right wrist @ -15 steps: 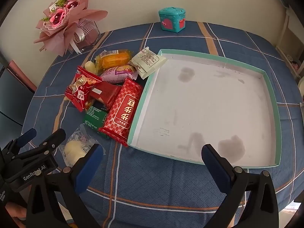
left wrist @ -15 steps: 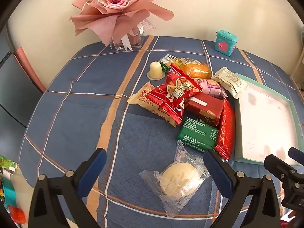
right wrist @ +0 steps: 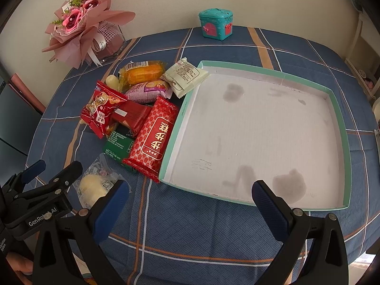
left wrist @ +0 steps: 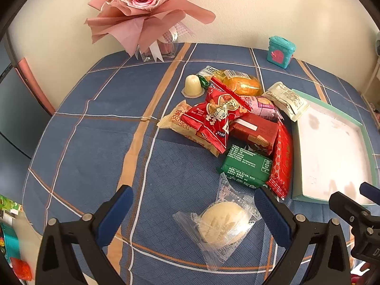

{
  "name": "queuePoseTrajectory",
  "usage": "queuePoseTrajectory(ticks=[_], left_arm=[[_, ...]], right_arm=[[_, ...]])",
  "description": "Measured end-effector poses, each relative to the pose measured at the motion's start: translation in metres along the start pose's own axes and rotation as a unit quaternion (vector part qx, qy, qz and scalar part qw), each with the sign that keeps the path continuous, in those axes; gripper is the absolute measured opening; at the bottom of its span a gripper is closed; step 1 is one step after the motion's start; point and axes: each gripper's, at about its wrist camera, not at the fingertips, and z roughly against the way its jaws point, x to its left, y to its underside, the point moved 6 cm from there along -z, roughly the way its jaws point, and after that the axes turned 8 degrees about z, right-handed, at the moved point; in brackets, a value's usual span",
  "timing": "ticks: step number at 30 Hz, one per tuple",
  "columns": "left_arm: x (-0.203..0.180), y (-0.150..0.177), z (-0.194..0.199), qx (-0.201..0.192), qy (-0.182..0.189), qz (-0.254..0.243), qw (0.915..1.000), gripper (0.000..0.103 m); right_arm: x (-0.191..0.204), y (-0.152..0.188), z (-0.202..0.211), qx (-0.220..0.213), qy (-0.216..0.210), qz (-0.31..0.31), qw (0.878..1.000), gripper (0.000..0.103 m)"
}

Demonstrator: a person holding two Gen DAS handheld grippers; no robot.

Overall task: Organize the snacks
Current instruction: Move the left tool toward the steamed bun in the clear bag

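Fingers [left wrist: 273,216] flank the bun [left wrist: 222,224]; right view shows tray [right wrist: 342,128].

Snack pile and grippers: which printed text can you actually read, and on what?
"nice": red peanut packet
"步步糕": long red packet
"DALI": beige packet, remainder unclear
"GenRobot.AI": left gripper
Green packet, white packet: print too small.

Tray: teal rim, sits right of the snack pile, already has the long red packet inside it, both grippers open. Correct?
Not quite. The tray holds no snacks; only stains mark its white floor. The long red packet lies on the tablecloth against the tray's left wall, as the right wrist view shows. The rest stands: left gripper and right gripper are both open.
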Motion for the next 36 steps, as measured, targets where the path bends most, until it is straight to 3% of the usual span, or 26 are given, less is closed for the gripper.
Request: queuePoseTrajectory(ticks=[22,36], left_arm=[[0.000,0.004,-0.006,0.017,-0.002,-0.003,0.9998,0.103],[-0.004,0.020,-0.031,0.076,0.010,-0.005,0.9970,0.102]], right_arm=[[0.000,0.000,0.000,0.001,0.000,0.000,1.000,0.103],[0.003,0.000,-0.009,0.016,-0.012,-0.006,1.000,0.103]])
